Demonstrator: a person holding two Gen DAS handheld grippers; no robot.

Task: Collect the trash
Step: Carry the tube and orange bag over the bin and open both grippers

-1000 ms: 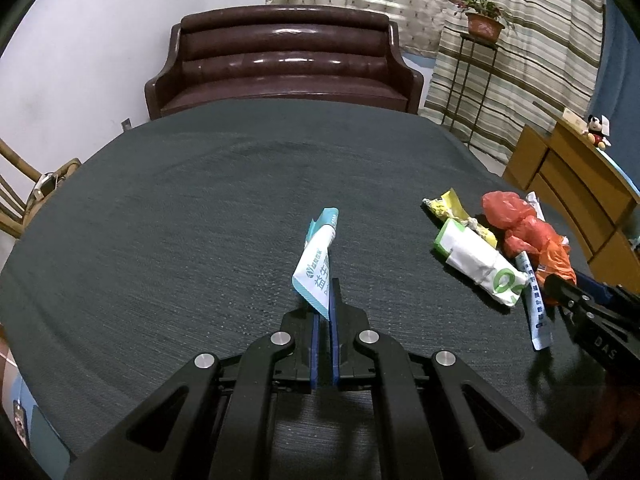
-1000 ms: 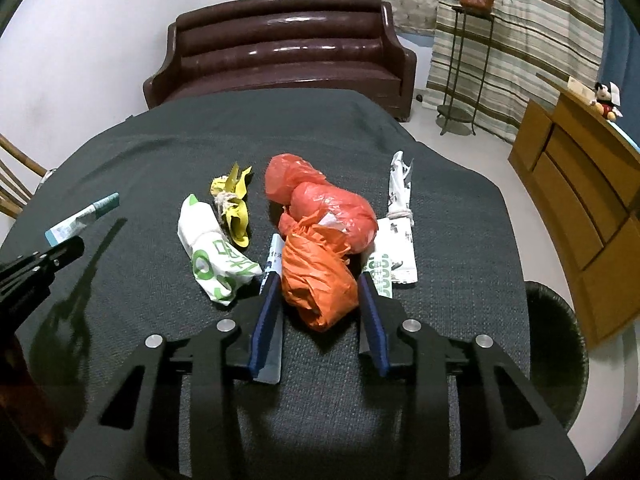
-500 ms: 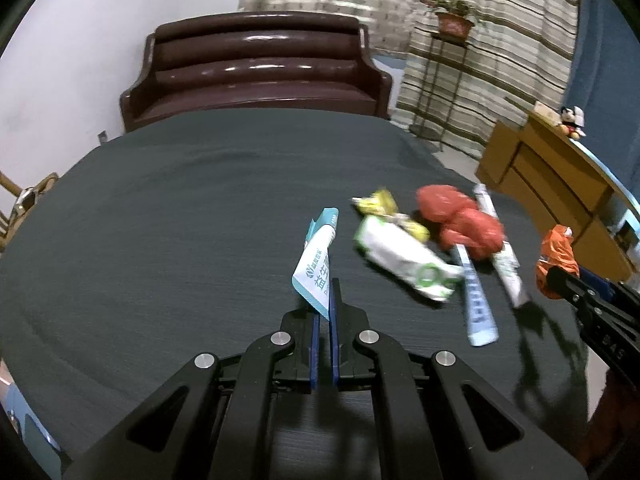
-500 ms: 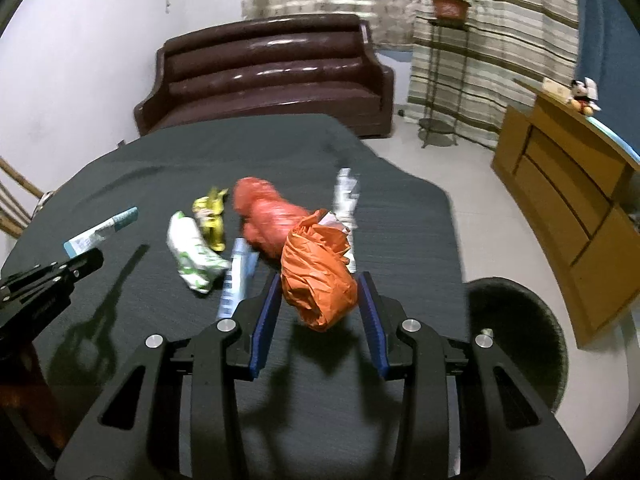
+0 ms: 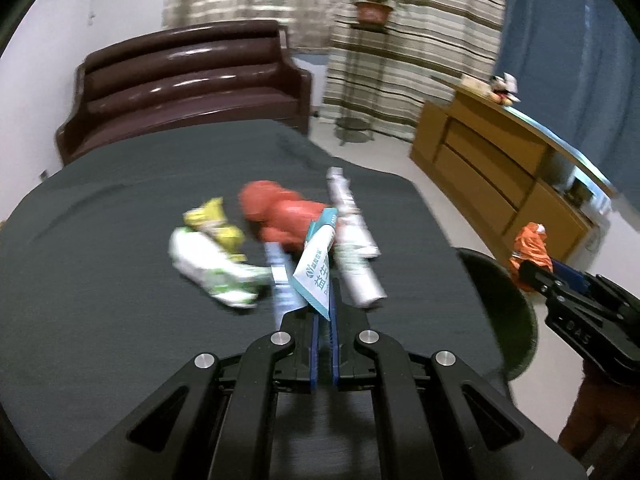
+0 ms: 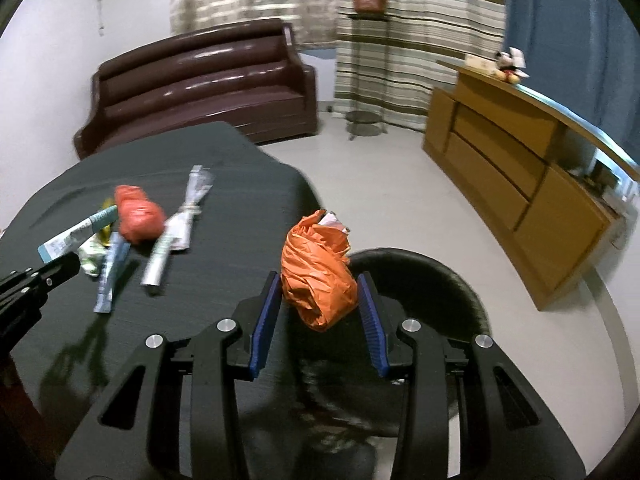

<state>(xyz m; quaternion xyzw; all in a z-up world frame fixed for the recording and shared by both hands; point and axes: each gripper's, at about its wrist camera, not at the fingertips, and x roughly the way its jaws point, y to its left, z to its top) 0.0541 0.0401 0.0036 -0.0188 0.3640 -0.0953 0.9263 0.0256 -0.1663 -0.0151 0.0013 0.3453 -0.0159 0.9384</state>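
Orange plastic bag (image 6: 318,276), crumpled, pinched between the blue pads of the right gripper (image 6: 319,300); jaws part-open, closed only as far as the wad allows. A second ago this bag hung over the dark table (image 6: 224,248) among the litter; now it is past the table's edge, over the near rim of the black trash bin (image 6: 452,280) on the floor beside the table. Reads as carry nearly done, release pending.

Left gripper (image 5: 325,304) fully closed on a flat white-and-teal sachet (image 5: 317,264), which stands up from the jaws. It too has swung toward the bin side; the bin (image 5: 508,312) now shows in the left view, where earlier it did not.

Left on the table, away from the bin: red bag (image 6: 138,216), silver wrapper (image 6: 176,232), blue strip (image 6: 110,268), white-green wrapper (image 5: 212,268), yellow scrap (image 5: 216,224). Five pieces yet to collect.
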